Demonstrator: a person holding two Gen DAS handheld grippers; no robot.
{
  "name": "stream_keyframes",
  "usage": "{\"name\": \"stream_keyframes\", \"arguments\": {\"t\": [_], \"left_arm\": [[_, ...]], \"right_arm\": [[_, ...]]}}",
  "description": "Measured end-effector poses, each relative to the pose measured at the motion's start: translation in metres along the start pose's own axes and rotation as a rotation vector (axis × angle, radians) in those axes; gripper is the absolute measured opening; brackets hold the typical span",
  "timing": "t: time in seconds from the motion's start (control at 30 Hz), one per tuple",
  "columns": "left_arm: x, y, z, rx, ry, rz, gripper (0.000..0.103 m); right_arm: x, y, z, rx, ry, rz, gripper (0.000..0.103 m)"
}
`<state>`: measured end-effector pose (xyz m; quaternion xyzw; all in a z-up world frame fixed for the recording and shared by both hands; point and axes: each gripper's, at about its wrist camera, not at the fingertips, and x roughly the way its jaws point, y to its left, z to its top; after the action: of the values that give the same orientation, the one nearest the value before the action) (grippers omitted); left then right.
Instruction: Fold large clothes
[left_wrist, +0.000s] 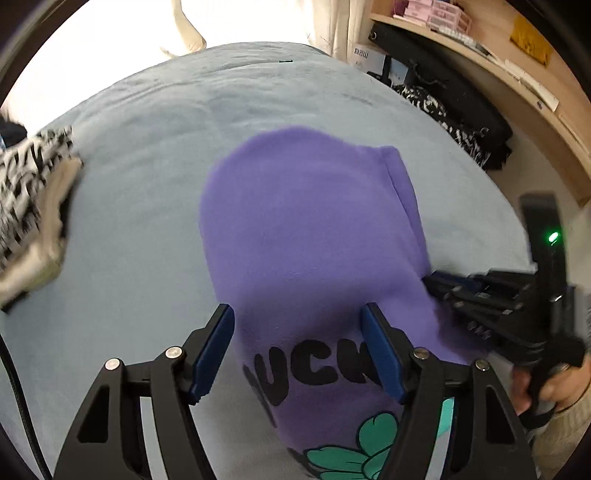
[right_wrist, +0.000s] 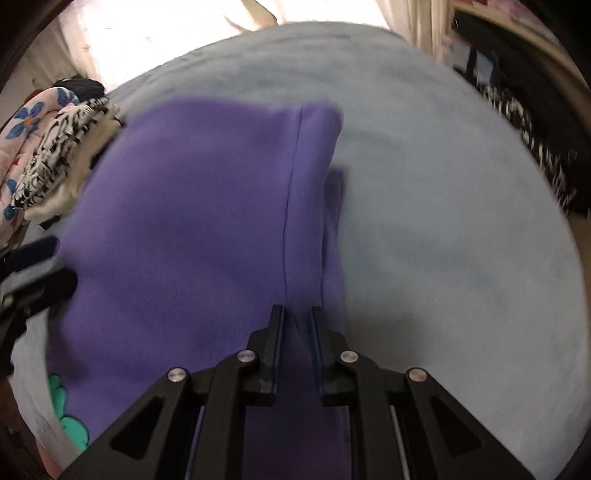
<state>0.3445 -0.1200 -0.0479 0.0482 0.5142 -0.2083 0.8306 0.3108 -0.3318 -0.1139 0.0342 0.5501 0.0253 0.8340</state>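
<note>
We record one purple fleece sweatshirt (left_wrist: 306, 229) with black lettering, lying on the pale blue bed (left_wrist: 147, 166). Left claw (left_wrist: 297, 350): spread wide, straddling it, gripping nothing. Right claw (right_wrist: 297, 314): pinched on its hem fold.

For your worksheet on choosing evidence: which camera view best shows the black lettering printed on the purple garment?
The left wrist view: the black lettering on the purple garment sits between the open left gripper fingers. The right wrist view shows none.
</note>
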Motion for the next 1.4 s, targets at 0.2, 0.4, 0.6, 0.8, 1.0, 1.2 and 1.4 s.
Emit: {"name": "stream_keyframes", "arguments": {"t": [0.2, 0.4, 0.6, 0.8, 1.0, 1.2, 1.4], "left_arm": [[-0.001, 0.016, -0.002, -0.086, 0.007, -0.054, 0.071], [-0.009, 0.020, -0.002, -0.106, 0.002, -0.033, 0.071], [-0.023, 0.021, -0.006, -0.122, 0.001, -0.016, 0.071], [-0.047, 0.017, -0.008, -0.114, -0.024, 0.000, 0.072], [-0.069, 0.014, -0.012, -0.106, -0.022, 0.037, 0.079], [-0.093, 0.018, -0.019, -0.120, 0.001, 0.057, 0.079], [-0.115, 0.014, -0.023, -0.102, 0.016, 0.052, 0.079]], "right_arm": [[-0.005, 0.002, -0.005, 0.026, -0.015, -0.011, 0.015], [-0.017, 0.005, -0.003, 0.019, -0.002, -0.016, 0.015], [-0.035, 0.004, -0.005, 0.042, -0.008, -0.020, 0.021], [-0.064, 0.007, -0.008, 0.049, -0.037, -0.014, 0.032], [-0.099, 0.012, -0.011, 0.040, -0.083, -0.033, 0.050], [-0.139, 0.023, -0.014, -0.021, -0.134, -0.075, 0.058], [-0.179, 0.034, -0.016, -0.112, -0.208, -0.144, 0.083]]}}
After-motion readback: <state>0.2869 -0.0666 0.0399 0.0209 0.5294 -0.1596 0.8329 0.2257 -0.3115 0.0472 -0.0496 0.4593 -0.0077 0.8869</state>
